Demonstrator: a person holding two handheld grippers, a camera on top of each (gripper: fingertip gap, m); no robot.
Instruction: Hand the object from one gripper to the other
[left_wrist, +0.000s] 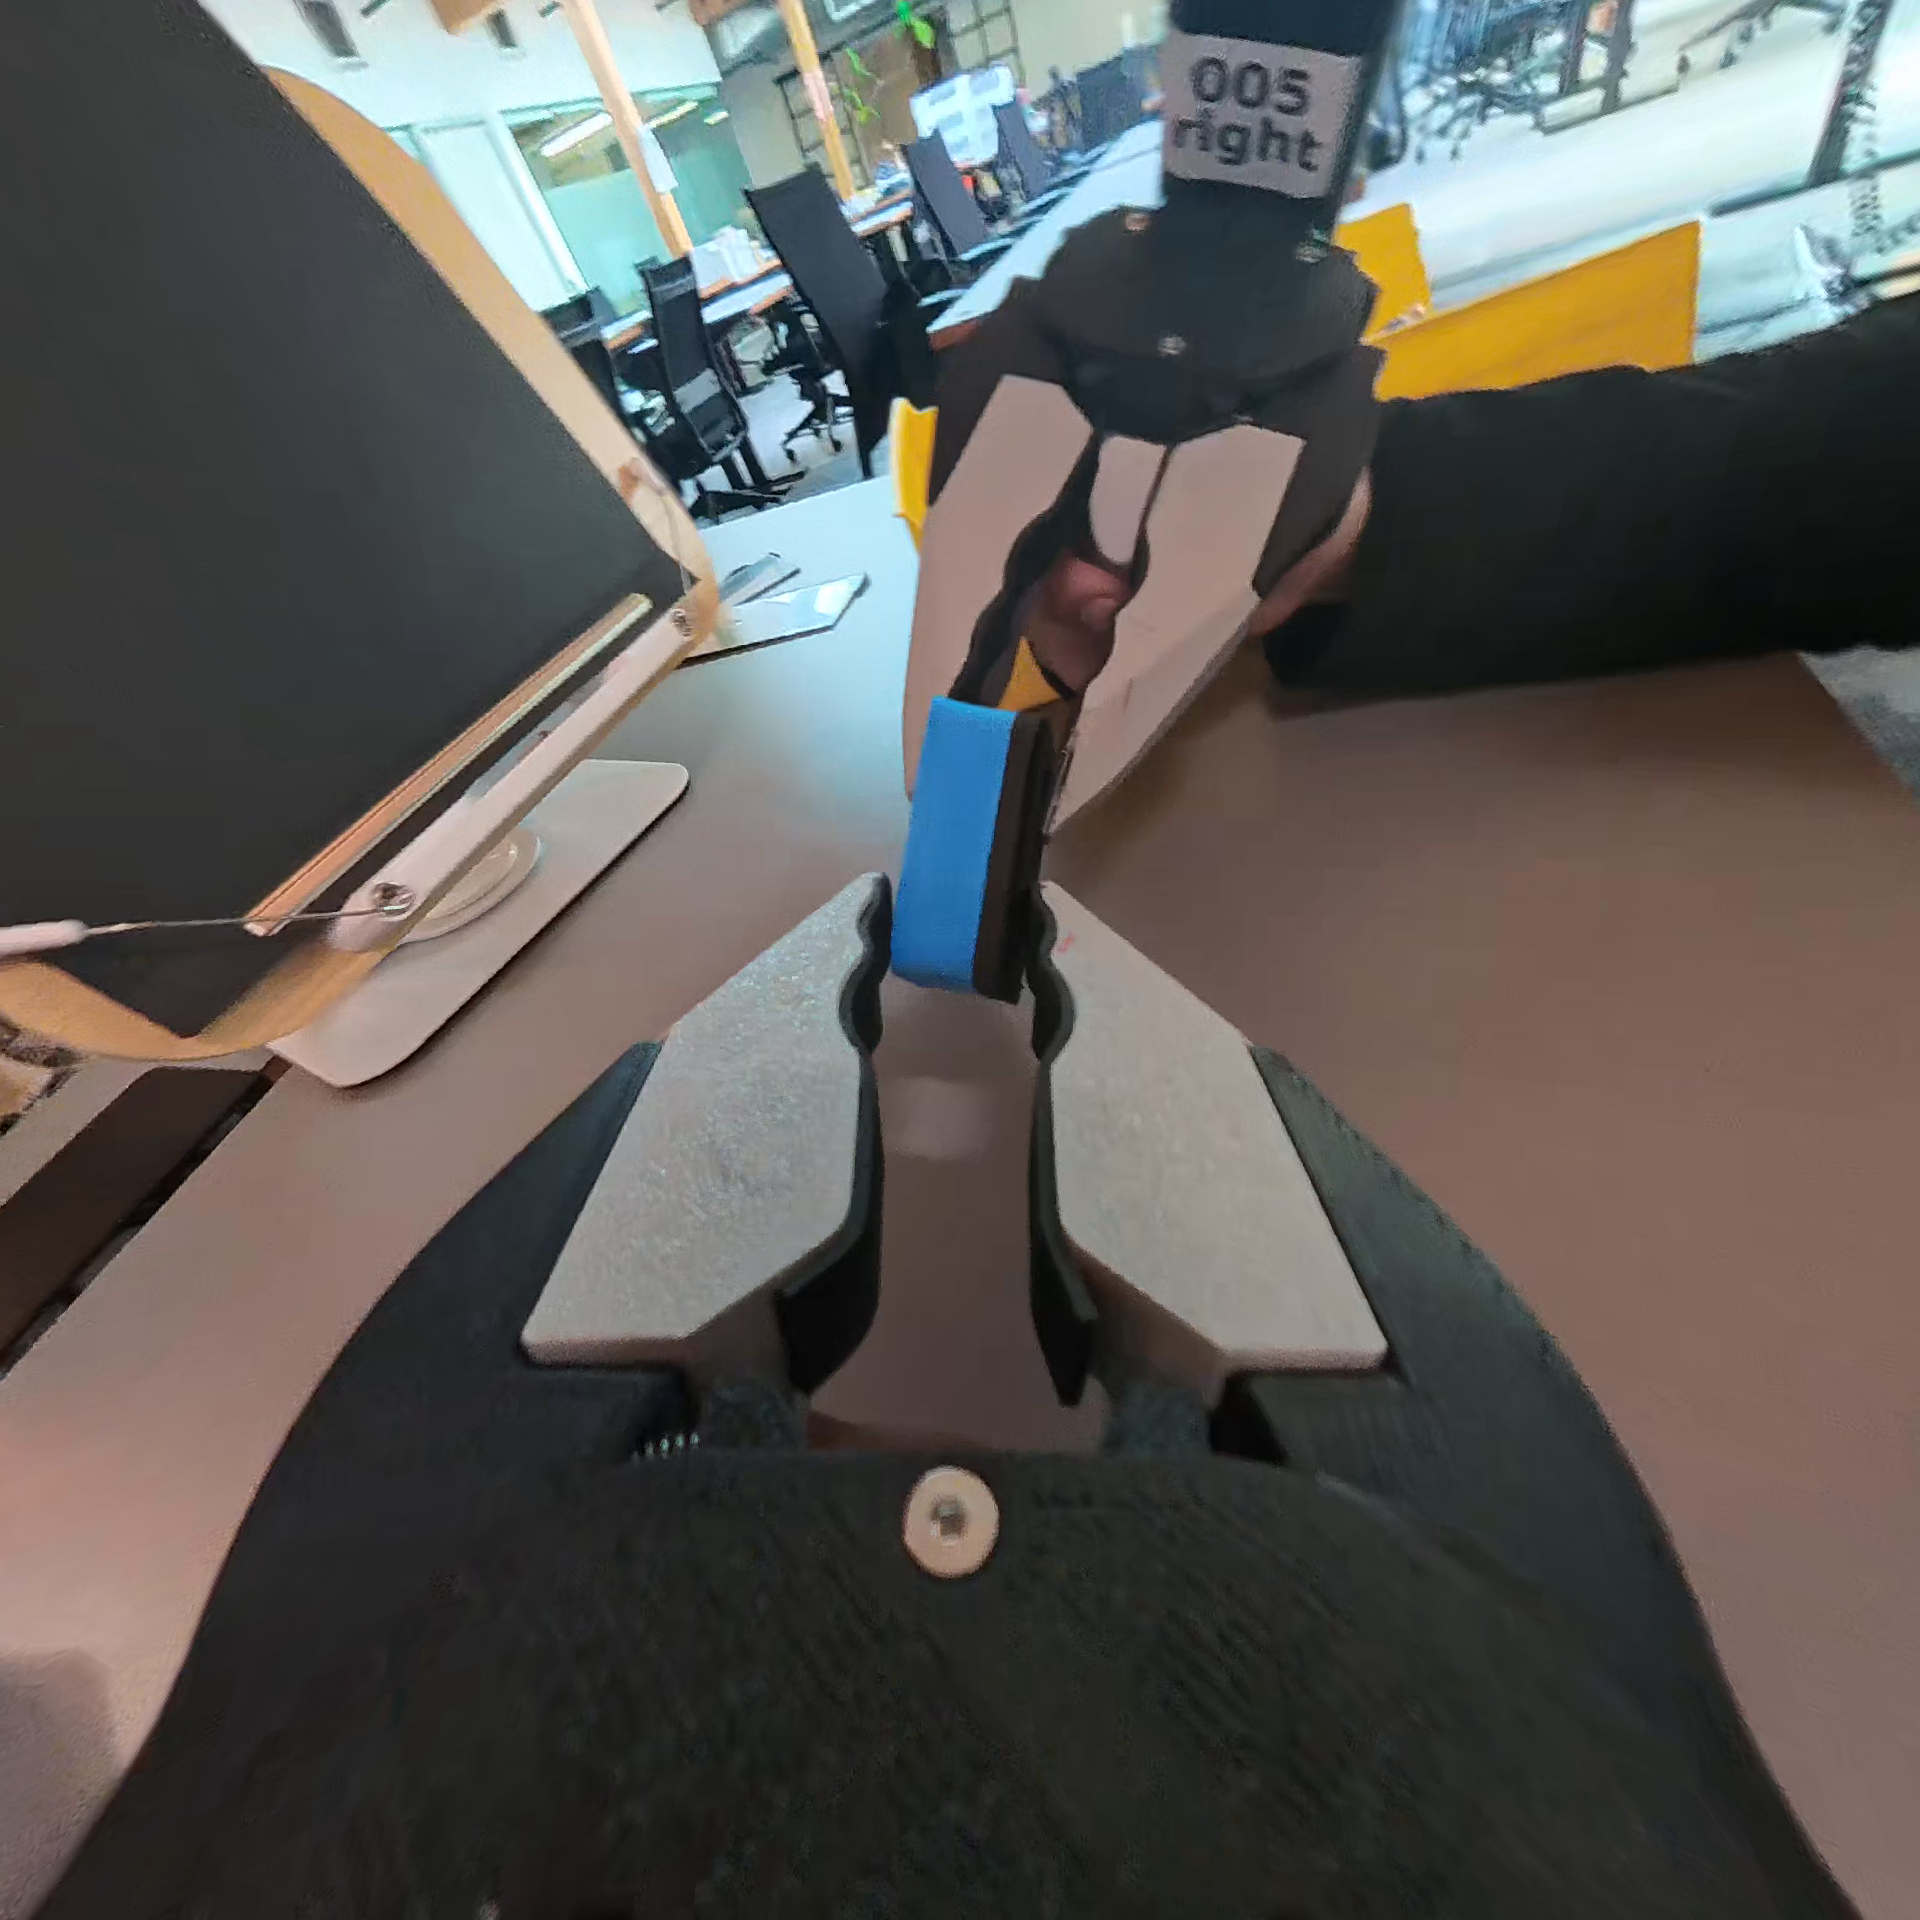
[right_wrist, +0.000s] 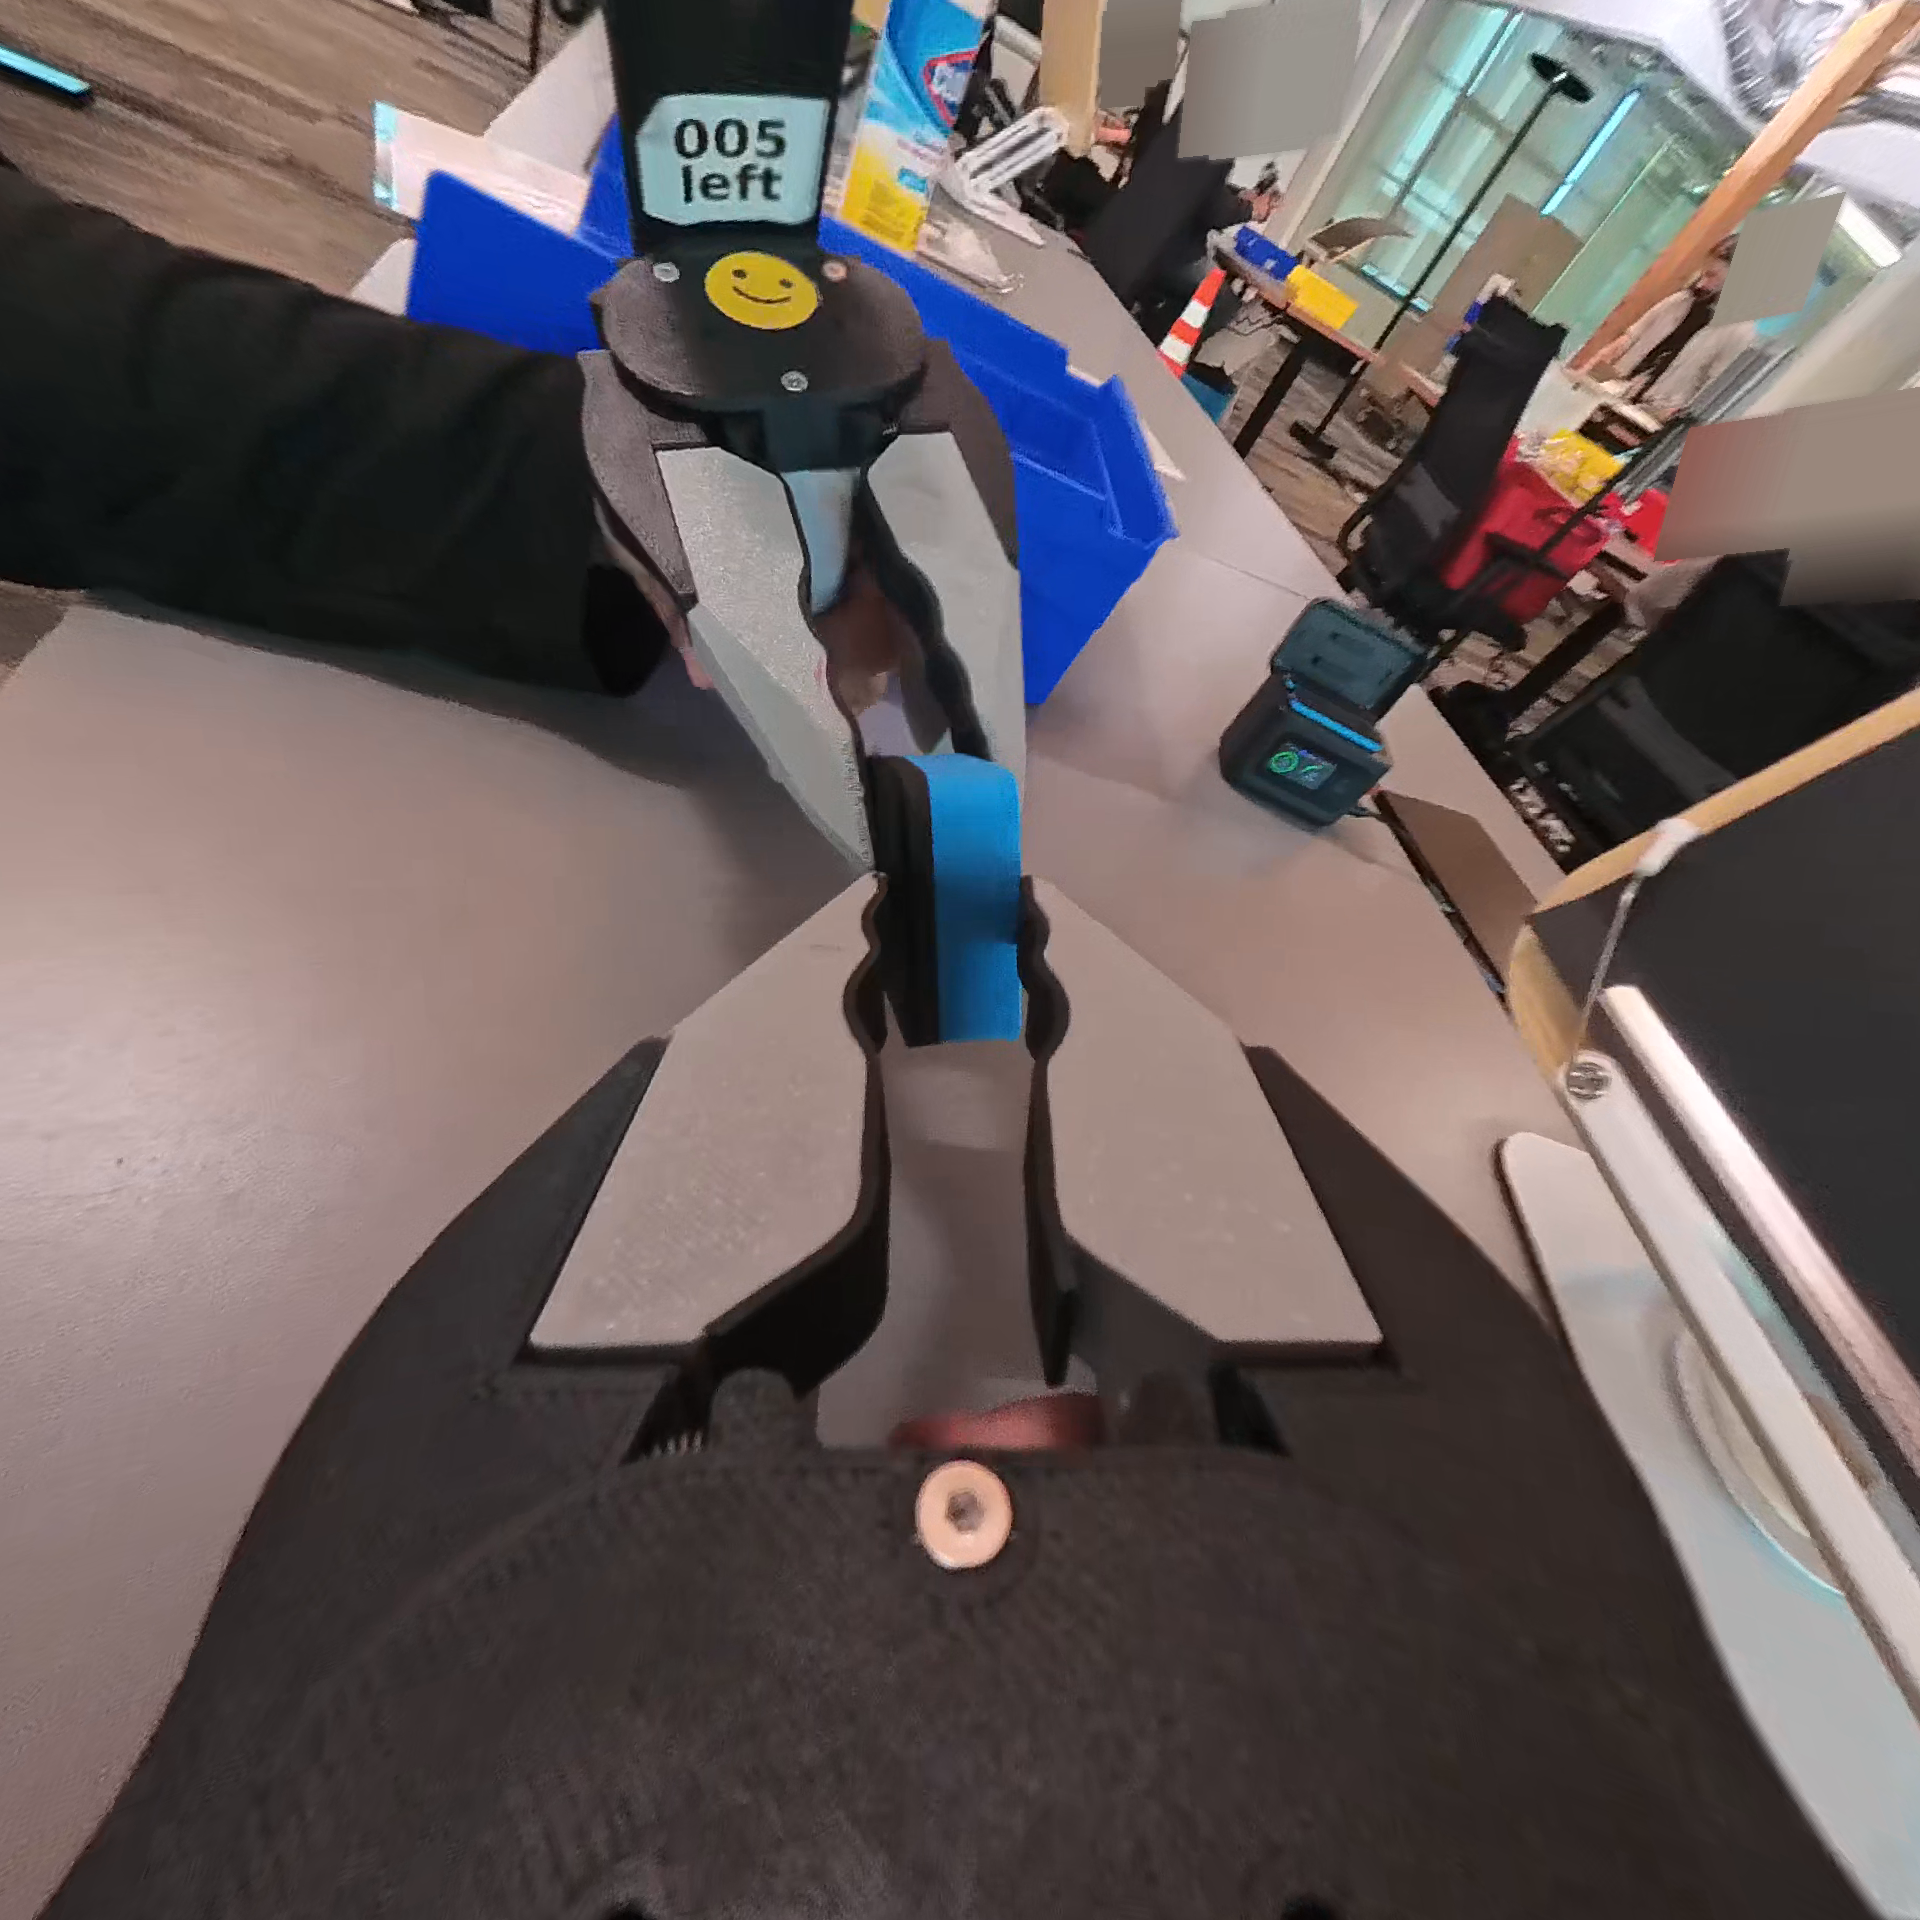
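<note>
1. The blue-and-black block (left_wrist: 951, 852), a slab of blue foam backed by a black layer, hangs in the air above the grey table (left_wrist: 1455, 987), touching nothing but the two grippers.
2. The left gripper (left_wrist: 961, 920) has its tips closed onto one end of the block, one pad on the blue face and the other on the black face, with no gap showing on either side.
3. The right gripper (right_wrist: 954, 904) is clenched on the opposite end in the same way, so both claws appear to grasp the block at once. Which one carries the weight cannot be told.
4. The block's long axis runs from one claw straight to the other, along the near-to-far line of each wrist view, and the grippers face each other tip to tip.
5. Each claw covers only a short end of the block, and the middle stretch is bare between them.
6. The exchange looks to be at its midpoint. One claw should release and draw back along that axis, while the other stays firm so the block does not tip.
7. A monitor (left_wrist: 260, 520) and a blue bin (right_wrist: 1081, 468) stand well apart from the handover.
</note>
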